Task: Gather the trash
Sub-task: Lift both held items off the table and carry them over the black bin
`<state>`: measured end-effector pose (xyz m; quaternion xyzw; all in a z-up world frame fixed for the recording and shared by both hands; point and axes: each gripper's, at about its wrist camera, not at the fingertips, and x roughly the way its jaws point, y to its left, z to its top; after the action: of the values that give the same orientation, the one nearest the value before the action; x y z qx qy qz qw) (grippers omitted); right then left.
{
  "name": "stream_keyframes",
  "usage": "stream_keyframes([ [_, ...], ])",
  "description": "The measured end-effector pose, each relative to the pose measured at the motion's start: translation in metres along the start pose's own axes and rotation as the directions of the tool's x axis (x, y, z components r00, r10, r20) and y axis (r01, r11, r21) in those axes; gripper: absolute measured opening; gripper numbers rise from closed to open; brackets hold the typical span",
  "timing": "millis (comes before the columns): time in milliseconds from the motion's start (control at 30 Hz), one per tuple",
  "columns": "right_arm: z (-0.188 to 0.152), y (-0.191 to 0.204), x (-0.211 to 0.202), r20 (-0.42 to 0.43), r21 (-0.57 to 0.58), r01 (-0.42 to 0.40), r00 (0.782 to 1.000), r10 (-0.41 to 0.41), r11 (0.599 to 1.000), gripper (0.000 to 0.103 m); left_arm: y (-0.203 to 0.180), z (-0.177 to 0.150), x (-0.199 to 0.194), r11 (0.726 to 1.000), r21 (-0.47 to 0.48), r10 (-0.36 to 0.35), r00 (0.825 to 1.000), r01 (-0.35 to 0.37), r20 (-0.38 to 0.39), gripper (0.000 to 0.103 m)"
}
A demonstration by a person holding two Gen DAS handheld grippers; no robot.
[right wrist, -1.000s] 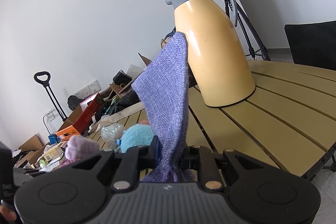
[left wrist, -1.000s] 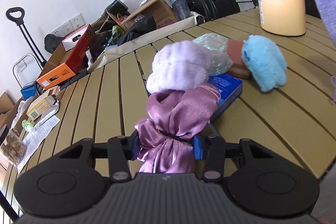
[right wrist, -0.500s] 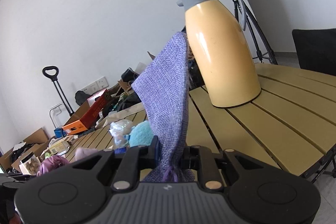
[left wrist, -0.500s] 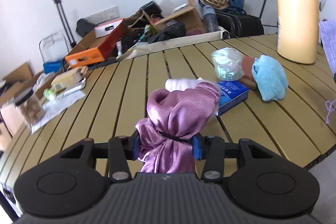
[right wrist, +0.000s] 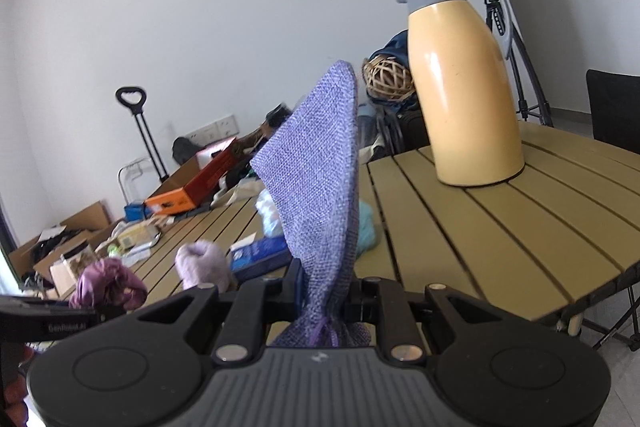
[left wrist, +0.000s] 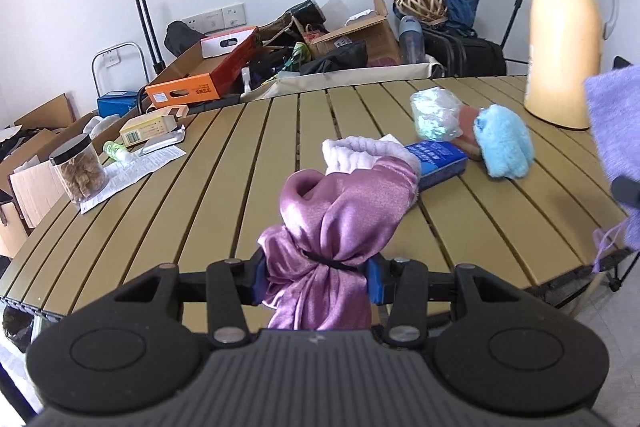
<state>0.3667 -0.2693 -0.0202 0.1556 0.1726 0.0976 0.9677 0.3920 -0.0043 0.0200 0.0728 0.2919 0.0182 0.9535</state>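
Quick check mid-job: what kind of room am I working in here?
Probably a spare or storage room: a slatted folding table, open cardboard boxes of clutter along the wall, and a tripod in the corner.

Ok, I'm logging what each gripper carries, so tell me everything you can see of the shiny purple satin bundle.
The shiny purple satin bundle is a glossy, crumpled pouch of mauve fabric, cinched near its lower end by a thin black tie. The left gripper is shut on it at that tie, blue pads pressing both sides. Its puffed top rises forward above the slatted olive table, its loose tail hanging below the gripper. Its contents stay hidden.
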Motion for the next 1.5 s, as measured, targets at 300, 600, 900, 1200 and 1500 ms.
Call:
stream_keyframes([
  [300, -0.027, 0.02, -0.026, -0.066, -0.046, -0.014, 0.998, 0.011, 0.999, 0.017, -0.001, -0.019, -0.039, 0.998, -0.02, -0.056, 0.998, 0.057, 0.025, 0.046],
  [600, -0.054, 0.038, -0.059, -0.112, -0.108, -0.026, 0.994, 0.014, 0.994, 0.017, 0.0, -0.049, -0.077, 0.993, -0.036, -0.109, 0.993, 0.11, 0.036, 0.046],
  [900, -0.076, 0.05, -0.077, -0.175, -0.155, -0.02, 0.984, -0.008, 0.988, 0.017, 0.009, -0.085, -0.093, 0.989, -0.053, -0.141, 0.99, 0.141, 0.007, 0.046],
  [1200, -0.106, 0.053, -0.083, -0.252, -0.171, -0.002, 0.967, -0.042, 0.985, 0.017, 0.017, -0.124, -0.091, 0.986, -0.086, -0.148, 0.987, 0.143, -0.055, 0.046],
  [1500, -0.137, 0.054, -0.078, -0.36, -0.204, 0.02, 0.928, -0.094, 0.979, 0.017, 0.022, -0.162, -0.071, 0.987, -0.125, -0.123, 0.981, 0.104, -0.15, 0.046],
])
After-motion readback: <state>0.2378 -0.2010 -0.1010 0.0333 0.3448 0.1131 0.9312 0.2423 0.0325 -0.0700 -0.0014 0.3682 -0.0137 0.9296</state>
